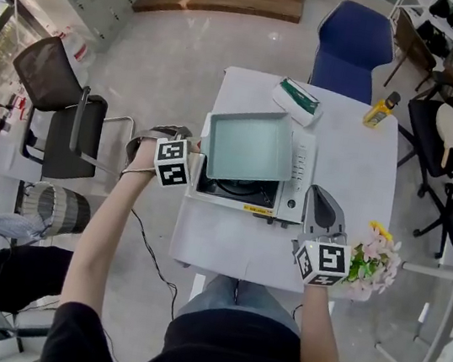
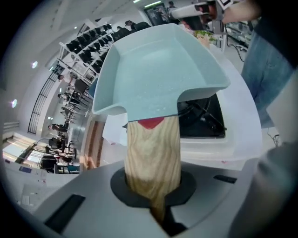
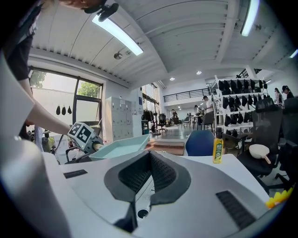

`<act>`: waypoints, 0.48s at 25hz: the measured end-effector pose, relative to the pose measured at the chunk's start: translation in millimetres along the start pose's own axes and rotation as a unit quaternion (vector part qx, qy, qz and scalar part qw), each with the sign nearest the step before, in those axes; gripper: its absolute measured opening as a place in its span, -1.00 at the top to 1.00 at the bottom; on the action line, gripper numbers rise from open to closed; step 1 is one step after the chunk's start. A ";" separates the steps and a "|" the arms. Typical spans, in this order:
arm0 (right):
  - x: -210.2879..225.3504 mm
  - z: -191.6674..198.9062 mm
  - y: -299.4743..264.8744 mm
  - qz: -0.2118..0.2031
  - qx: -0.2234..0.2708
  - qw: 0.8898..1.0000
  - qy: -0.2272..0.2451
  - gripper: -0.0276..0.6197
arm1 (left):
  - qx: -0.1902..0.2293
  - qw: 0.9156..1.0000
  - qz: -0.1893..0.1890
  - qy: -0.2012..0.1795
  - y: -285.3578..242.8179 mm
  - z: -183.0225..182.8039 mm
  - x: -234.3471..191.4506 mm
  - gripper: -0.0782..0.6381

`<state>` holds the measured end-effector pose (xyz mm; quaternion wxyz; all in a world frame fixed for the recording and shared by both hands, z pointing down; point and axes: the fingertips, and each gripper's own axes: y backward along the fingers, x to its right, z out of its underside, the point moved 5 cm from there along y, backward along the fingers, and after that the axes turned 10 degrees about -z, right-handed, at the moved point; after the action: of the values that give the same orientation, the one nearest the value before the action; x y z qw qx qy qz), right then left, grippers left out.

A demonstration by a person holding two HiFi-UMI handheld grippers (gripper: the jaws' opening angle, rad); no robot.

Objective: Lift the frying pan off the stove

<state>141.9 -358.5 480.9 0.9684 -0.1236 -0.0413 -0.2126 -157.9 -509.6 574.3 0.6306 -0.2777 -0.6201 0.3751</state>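
**A:** Fingers [image 2: 88, 200] of the left gripper [image 2: 153, 186]?

**B:** Clamped tight on the wooden handle [image 2: 152, 148]. The right gripper [image 3: 142, 181] had its fingers pressed together on nothing. It was held at 5 o'clock of the stove [image 1: 297, 174].

**A:** Big stuff first, quick.

**B:** White table [image 1: 355, 179], stove mid-table. The pale teal square frying pan [image 1: 249, 145] was above the stove, handle out toward 9 o'clock.

**A:** Progress?

**B:** The pan looked raised and tilted, with the black burner [image 1: 238, 190] showing under its 6 o'clock edge. I'd call the lift mostly done. What was left was getting it fully clear of the stove.

**A:** Room to move?

**B:** The table's 9 o'clock edge was just beside the stove, with open floor beyond it and the black chair [image 1: 62, 116] well apart. There was bare tabletop at 6 o'clock. The flowers [image 1: 376, 259] were at 4 o'clock near the right gripper, the green-white pack [image 1: 297, 100] at 12 and the yellow bottle [image 1: 380, 111] at 1. All were apart from the pan.
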 end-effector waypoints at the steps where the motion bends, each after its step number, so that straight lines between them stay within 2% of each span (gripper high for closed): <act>1: 2.5 -0.4 2.6 0.005 0.002 1.000 0.000 0.91 | 0.008 1.000 -0.009 0.013 4.6 -2.8 -2.4 0.73; 4: 11.1 -2.2 9.6 0.019 0.008 1.000 -0.003 0.91 | 0.038 0.997 -0.032 0.057 20.7 -14.3 -10.4 0.73; 7: 15.6 -6.8 15.5 0.030 0.015 0.999 -0.003 0.91 | 0.084 0.988 -0.053 0.120 41.6 -30.8 -17.1 0.73; 9: 16.2 -10.3 19.1 0.034 0.020 0.999 -0.001 0.91 | 0.122 0.976 -0.065 0.170 57.3 -43.5 -20.3 0.73; 12: 16.4 -15.6 23.7 0.040 0.028 0.999 0.002 0.91 | 0.179 0.950 -0.085 0.240 80.8 -62.7 -26.1 0.73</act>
<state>167.2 -348.2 462.8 0.9793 -0.0977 -0.0406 -0.1728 -104.9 -478.1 488.6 0.8300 -0.1881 -0.3940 0.3472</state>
